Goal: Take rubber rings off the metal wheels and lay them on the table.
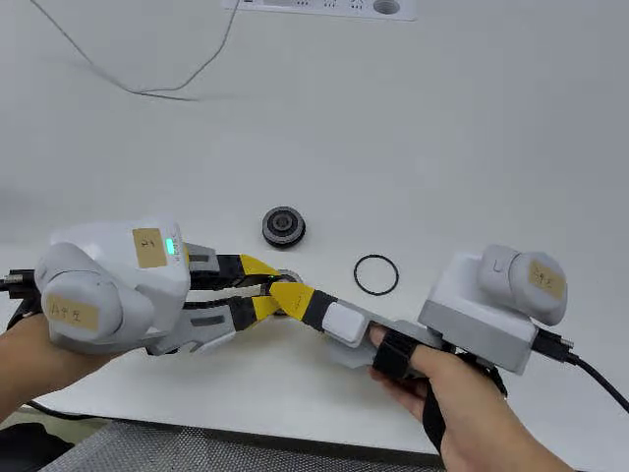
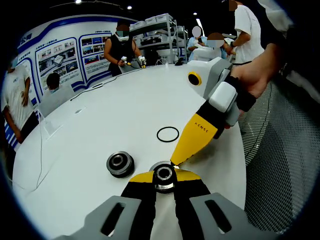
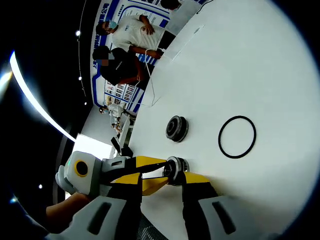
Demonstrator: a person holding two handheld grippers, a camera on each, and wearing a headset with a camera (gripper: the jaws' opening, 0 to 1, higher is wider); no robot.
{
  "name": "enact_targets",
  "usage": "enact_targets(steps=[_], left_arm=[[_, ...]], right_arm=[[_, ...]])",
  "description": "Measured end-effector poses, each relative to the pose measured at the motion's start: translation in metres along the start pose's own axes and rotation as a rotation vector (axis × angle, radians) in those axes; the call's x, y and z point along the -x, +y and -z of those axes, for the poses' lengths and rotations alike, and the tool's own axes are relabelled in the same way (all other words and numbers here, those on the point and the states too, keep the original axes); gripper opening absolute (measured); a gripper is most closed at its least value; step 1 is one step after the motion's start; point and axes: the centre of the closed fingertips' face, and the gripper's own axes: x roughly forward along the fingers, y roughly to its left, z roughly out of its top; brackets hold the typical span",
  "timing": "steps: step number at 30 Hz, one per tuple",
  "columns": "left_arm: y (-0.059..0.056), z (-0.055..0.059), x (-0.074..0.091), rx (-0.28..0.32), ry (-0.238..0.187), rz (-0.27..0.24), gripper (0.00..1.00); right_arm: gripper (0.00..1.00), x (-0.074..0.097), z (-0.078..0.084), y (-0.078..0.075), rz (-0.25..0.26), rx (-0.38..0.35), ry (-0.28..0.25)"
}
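A small metal wheel [image 1: 286,278] [image 2: 164,175] [image 3: 175,167] is held just above the white table, with my left gripper [image 1: 269,287] [image 2: 164,177] shut on its two sides. My right gripper [image 1: 281,293] [image 3: 175,178] comes in from the right. Its yellow tips [image 2: 176,160] are pinched at the wheel's rim, where the rubber ring sits. A second wheel [image 1: 283,226] [image 2: 120,164] [image 3: 176,128] with a dark rubber ring stands on the table behind. One loose black ring [image 1: 356,274] [image 2: 157,134] [image 3: 218,137] lies flat to the right.
A thin cable [image 1: 177,88] runs across the far table to a power strip [image 1: 324,6]. The table's front edge [image 1: 295,438] is close below the grippers. Several people stand beyond the table in the gripper views. A grey mesh surface [image 2: 285,150] lies off the table's edge.
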Motion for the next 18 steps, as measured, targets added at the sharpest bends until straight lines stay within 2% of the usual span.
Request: enact_targets(steps=[12,14,18], left_arm=[[-0.0008,-0.001,0.0001,-0.001,0.001,0.0,0.13],[-0.0009,-0.0011,0.0002,-0.002,0.002,0.0,0.13],[-0.001,-0.0013,0.0002,-0.001,0.001,0.001,0.13]], right_arm=[[0.22,0.0015,0.0005,-0.0073,0.039,0.062,-0.004],[0.18,0.003,-0.0035,-0.0066,0.034,0.063,-0.018],[0.17,0.002,-0.003,-0.0073,0.033,0.076,-0.007]])
